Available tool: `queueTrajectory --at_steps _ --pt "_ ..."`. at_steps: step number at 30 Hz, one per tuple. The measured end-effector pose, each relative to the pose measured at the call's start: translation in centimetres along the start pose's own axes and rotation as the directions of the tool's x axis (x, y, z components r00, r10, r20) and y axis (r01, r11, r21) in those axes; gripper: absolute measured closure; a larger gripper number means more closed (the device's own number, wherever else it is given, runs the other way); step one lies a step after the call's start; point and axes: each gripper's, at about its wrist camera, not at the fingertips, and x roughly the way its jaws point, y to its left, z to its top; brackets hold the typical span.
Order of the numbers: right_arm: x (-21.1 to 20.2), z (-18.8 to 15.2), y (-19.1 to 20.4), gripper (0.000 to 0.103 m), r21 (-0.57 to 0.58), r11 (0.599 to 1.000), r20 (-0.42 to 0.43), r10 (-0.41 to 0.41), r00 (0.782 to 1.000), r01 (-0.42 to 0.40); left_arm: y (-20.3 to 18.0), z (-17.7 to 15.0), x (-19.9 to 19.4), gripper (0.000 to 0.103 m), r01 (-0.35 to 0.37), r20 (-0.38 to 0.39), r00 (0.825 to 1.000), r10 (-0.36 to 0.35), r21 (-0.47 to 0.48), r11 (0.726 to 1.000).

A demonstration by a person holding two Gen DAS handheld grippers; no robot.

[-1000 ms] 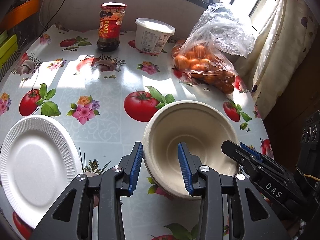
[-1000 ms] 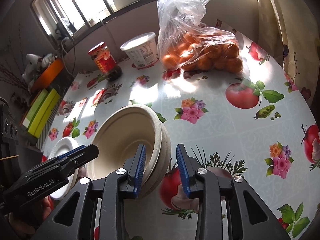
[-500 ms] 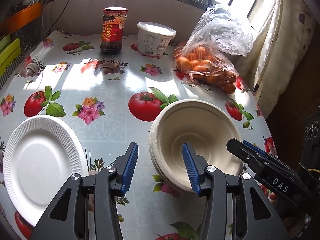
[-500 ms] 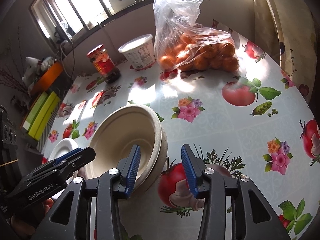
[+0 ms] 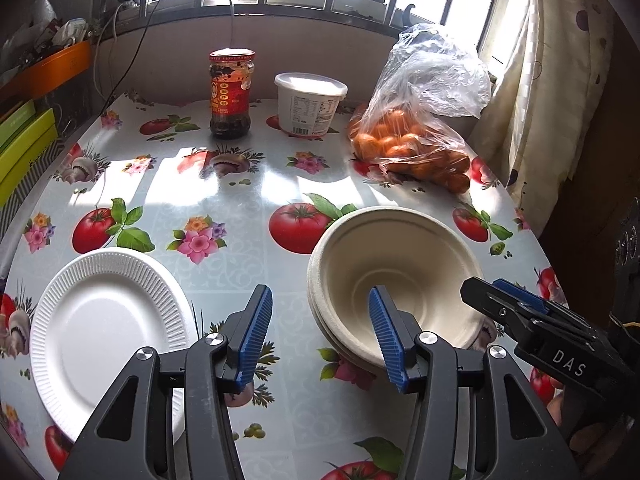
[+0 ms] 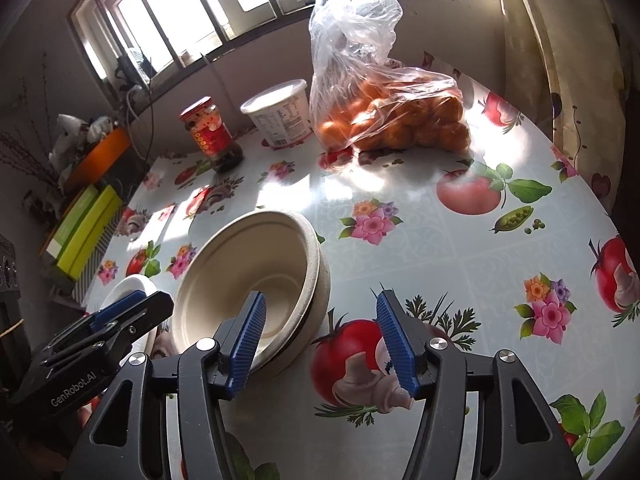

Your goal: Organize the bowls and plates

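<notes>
Both my grippers, left (image 5: 320, 336) and right (image 6: 320, 338), are opening, straddling the bowls' (image 5: 394, 272) rim (holding nothing); snagging it could tip them.

Left gripper (image 5: 320, 332): jaws opening, wider apart than a second ago; no longer pinching the rim of the bowls (image 5: 400, 240); one pad inside the top bowl, one outside, rim loose between.
Right gripper (image 6: 320, 336): jaws opening, much wider than before; let go of the far rim, which now sits loose between the pads.
Bowls: were tipped up, now sitting flatter on the table (image 5: 248, 184).
</notes>
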Motion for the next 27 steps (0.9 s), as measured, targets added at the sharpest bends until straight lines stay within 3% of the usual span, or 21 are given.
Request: queueTrajectory --at_steps 9,27 --pt "-0.5 -0.7 0.3 0.043 -0.048 0.998 0.032 -0.028 0.999 0.029 -0.4 -0.5 -0.8 0.047 -0.008 0.037 0.999 0.007 0.024 1.000" --pt "0.5 -0.5 0.3 0.043 -0.058 0.998 0.023 -0.029 0.999 0.031 -0.4 -0.8 0.6 0.047 0.015 0.005 1.000 -0.014 -0.007 1.000"
